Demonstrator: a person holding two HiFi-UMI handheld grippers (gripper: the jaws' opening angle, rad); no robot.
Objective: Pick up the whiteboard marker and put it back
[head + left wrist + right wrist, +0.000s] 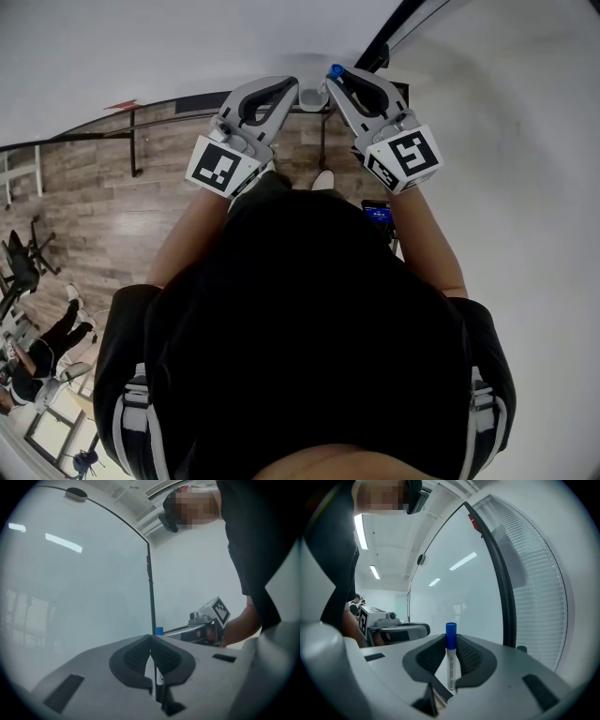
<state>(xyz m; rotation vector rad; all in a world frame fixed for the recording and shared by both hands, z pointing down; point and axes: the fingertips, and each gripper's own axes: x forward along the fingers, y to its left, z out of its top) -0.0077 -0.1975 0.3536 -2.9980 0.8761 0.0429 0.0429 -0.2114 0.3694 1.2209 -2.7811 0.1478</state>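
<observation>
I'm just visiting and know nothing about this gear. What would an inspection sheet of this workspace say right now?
Surface: upright whiteboard, bare and white, with a dark frame.
Job's things: whiteboard marker, white barrel, blue cap up, held upright.
Clutter: nothing seen.
Grippers: right gripper shut on the marker; left gripper has its jaws together with nothing between the tips. A thin dark thing shows through the gap below them, unclear what.
Cables: nothing seen.
Surroundings: wood floor, window blinds, a seated person off to the side.
</observation>
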